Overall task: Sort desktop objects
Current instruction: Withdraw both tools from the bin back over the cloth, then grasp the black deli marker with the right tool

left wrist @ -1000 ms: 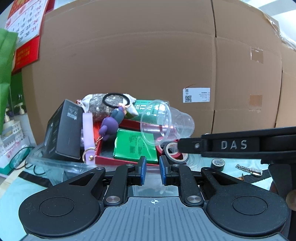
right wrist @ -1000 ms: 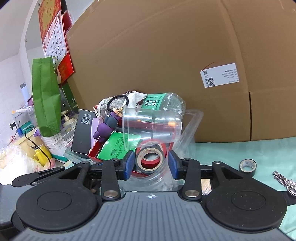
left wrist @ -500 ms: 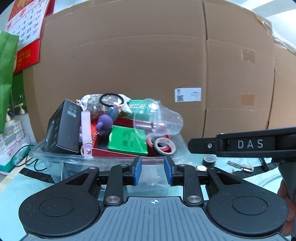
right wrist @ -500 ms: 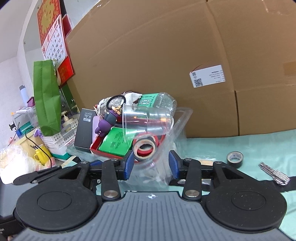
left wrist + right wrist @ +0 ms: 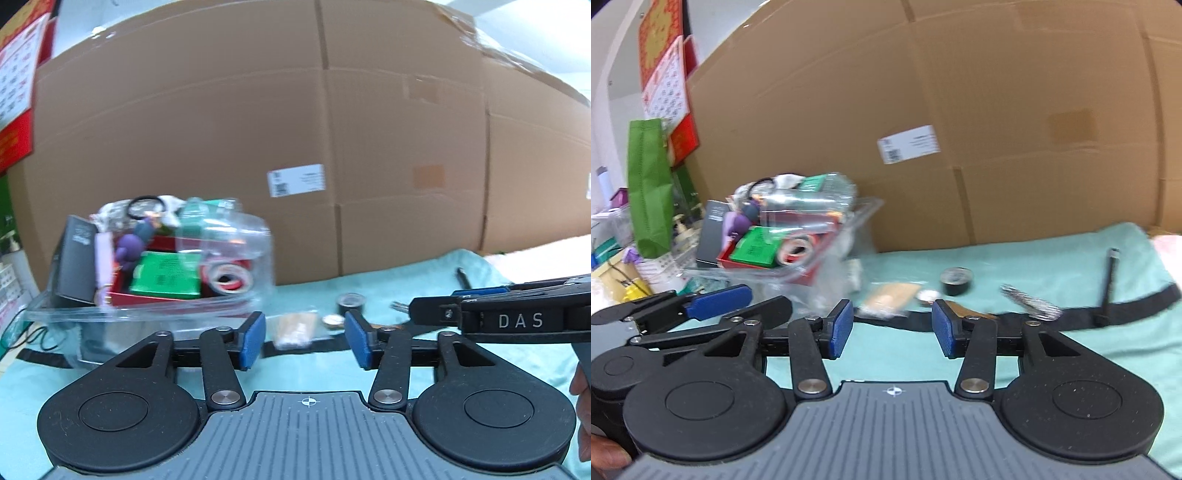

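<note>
**Cardboard wall, teal cloth, loose bits by the bin**

A big cardboard box (image 5: 923, 129) fills the back. A teal cloth (image 5: 1052, 266) covers the surface. At ten o'clock sits the clear bin (image 5: 147, 314), heaped with oddments. At twelve o'clock lie a small packet (image 5: 295, 326), black tape roll (image 5: 956, 282) and pen (image 5: 1110, 280). Left gripper (image 5: 304, 341) and right gripper (image 5: 892, 328) hold nothing, their jaws opening.

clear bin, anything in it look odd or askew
Yes. A clear cup lies on its side atop the heap in the bin, and the black box leans tilted against the bin's left wall. The bin looks overfilled.
</note>
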{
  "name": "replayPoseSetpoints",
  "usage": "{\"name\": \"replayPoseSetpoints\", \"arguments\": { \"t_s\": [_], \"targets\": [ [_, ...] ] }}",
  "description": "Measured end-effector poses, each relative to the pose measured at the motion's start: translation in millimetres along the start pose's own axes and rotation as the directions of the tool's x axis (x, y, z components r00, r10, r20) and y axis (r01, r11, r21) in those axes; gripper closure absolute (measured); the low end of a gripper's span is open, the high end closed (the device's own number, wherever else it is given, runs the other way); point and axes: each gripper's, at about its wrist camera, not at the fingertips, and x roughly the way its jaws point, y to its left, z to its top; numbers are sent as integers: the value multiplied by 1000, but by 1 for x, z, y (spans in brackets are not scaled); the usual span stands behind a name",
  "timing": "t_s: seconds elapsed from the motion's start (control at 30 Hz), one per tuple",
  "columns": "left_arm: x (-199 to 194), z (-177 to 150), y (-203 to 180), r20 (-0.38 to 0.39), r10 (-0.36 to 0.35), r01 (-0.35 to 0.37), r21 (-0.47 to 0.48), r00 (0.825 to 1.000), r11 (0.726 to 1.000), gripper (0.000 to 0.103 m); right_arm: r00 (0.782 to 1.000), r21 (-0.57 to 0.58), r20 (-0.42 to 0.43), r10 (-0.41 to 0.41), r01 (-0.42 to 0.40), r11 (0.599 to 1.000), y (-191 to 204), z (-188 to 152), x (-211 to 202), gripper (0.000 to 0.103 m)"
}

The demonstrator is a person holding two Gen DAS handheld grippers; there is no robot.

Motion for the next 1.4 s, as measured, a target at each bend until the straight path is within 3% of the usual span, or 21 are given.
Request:
{"name": "replayPoseSetpoints", "arguments": {
  "t_s": [0.33, 0.57, 0.83, 1.07, 1.27, 1.4],
  "targets": [
    [26, -5, -72, -81, -84, 81, -35, 993, 996, 18, 989, 14, 23, -148, 148, 989, -83, 5, -27, 50],
    [71, 2, -124, -149, -121, 105, -106, 981, 989, 16, 979, -107, -66, -191, 183, 977, -143, 45, 20, 50],
    [126, 6, -173, -213, -109, 79, -143, 971, 987, 14, 964, -207, -215, -156, 111, 972, -201, 76, 100, 50],
    [163, 4, -187, -252, -114, 68, -186, 961, 980, 14, 954, -177, -291, -64, 12, 984, -236, 90, 150, 50],
    [171, -3, -183, -272, -125, 72, -196, 954, 978, 13, 928, -172, -372, 16, -86, 981, -247, 90, 174, 50],
    [165, -9, -173, -274, -128, 70, -210, 953, 975, 13, 912, -172, -407, 52, -133, 976, -239, 79, 160, 48]
  ]
}}
